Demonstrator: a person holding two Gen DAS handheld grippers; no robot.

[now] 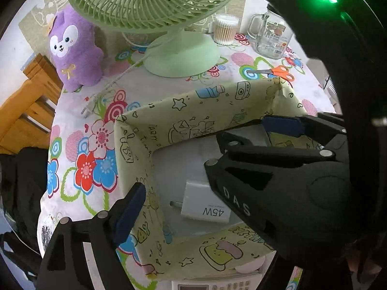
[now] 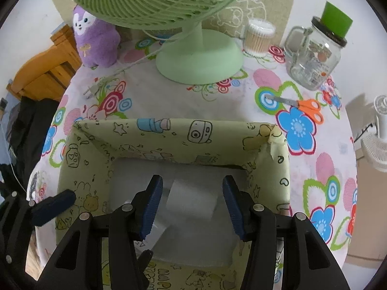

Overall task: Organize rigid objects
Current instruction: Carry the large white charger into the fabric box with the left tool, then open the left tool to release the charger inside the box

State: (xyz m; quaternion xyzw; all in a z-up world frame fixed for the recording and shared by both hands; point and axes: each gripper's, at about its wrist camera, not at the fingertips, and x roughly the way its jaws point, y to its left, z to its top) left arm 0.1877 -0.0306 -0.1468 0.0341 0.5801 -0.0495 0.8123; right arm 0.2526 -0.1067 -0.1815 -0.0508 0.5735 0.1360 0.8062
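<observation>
A pale green patterned storage box [image 1: 193, 111] [image 2: 169, 135] stands on the floral tablecloth. A white 45W charger [image 1: 205, 205] [image 2: 191, 200] lies on the box floor. My right gripper [image 2: 192, 198] is open above the box, its blue pads either side of the charger and apart from it. It also shows in the left wrist view [image 1: 241, 130] as a black body over the box. My left gripper is open; one blue pad [image 1: 130, 212] sits at the box's left wall, the other side hidden. Orange scissors [image 1: 275, 72] [image 2: 300, 106] lie behind the box.
A green desk fan [image 1: 179, 55] [image 2: 198, 58] stands behind the box, its plug [image 2: 90, 90] on the cloth. A purple plush [image 1: 72, 48], cotton swab tub [image 2: 257, 38] and glass jar mug [image 2: 314, 55] stand at the back. A calculator [image 1: 212, 284] lies in front.
</observation>
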